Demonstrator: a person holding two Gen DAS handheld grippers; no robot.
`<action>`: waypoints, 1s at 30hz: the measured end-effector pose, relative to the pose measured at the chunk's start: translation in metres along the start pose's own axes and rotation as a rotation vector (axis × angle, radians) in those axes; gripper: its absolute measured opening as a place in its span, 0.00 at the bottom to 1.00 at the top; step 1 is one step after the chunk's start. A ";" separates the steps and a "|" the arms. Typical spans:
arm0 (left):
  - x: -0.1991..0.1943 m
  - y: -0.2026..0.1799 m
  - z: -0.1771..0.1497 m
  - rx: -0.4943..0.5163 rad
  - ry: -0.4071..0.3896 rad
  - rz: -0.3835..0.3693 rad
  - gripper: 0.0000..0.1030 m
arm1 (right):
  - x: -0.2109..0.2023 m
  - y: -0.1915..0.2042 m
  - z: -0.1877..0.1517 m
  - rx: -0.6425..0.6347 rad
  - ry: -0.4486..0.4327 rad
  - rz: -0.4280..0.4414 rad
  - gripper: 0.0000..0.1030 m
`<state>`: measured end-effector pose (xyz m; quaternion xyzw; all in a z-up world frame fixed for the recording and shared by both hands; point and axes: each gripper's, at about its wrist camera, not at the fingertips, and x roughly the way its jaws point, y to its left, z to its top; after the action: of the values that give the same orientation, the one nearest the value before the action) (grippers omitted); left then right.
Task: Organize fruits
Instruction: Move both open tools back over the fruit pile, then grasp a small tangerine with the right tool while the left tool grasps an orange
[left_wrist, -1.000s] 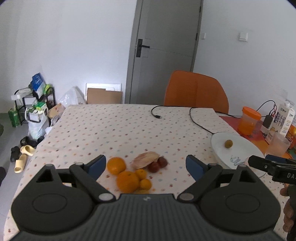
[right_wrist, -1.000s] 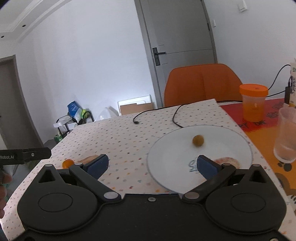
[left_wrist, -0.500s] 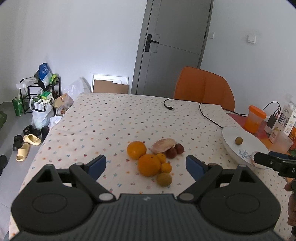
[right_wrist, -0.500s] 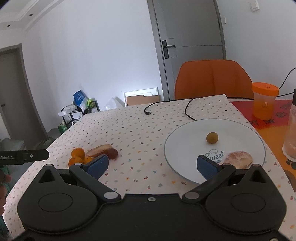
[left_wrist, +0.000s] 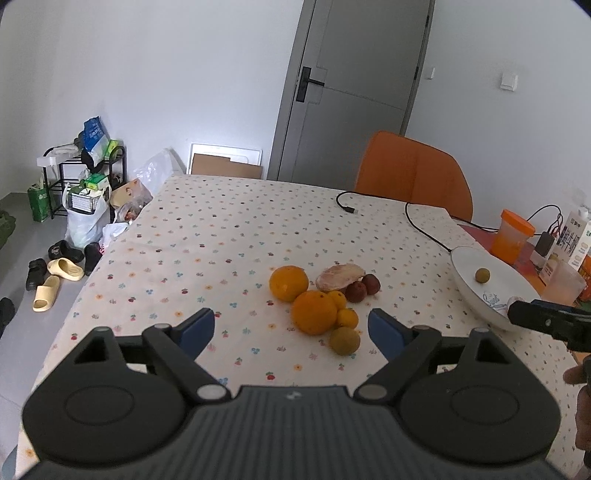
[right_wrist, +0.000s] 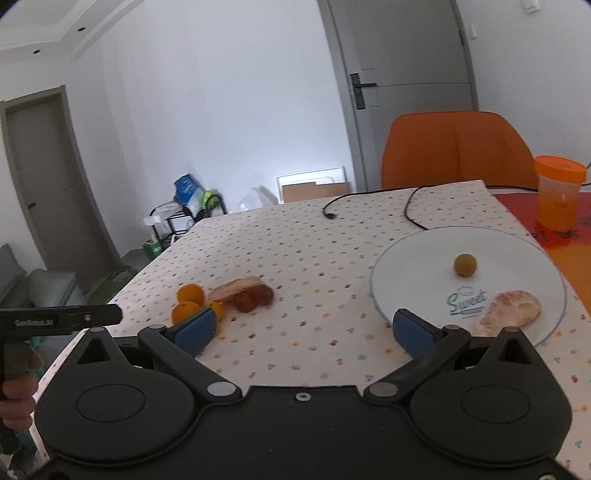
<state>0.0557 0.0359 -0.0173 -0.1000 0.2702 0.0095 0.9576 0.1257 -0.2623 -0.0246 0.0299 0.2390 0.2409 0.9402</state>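
A fruit pile lies on the dotted tablecloth: two oranges, small kumquats, a brown-green round fruit, two red dates and a pink pomelo piece. It also shows in the right wrist view. A white plate at the right holds one small round fruit and a pomelo piece. My left gripper is open and empty just before the pile. My right gripper is open and empty between pile and plate.
An orange chair stands at the far side. A black cable lies across the table. An orange cup, a clear glass and a milk carton stand at the right. Shoes and a rack are on the floor left.
Both grippers have pulled back and risen, so more of the table shows. The pile now lies fully in the left view. The right view has swung left toward the pile.
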 end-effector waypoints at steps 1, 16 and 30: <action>0.001 0.001 -0.001 -0.004 0.000 -0.001 0.87 | 0.001 0.001 -0.001 -0.002 0.003 0.008 1.00; 0.031 0.011 -0.017 -0.018 0.011 -0.024 0.66 | 0.036 0.026 -0.009 -0.045 0.051 0.111 0.85; 0.056 0.010 -0.014 -0.049 0.030 -0.035 0.40 | 0.083 0.038 -0.004 -0.032 0.133 0.215 0.56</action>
<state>0.0961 0.0404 -0.0600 -0.1285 0.2826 -0.0021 0.9506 0.1715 -0.1905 -0.0579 0.0241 0.2924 0.3455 0.8914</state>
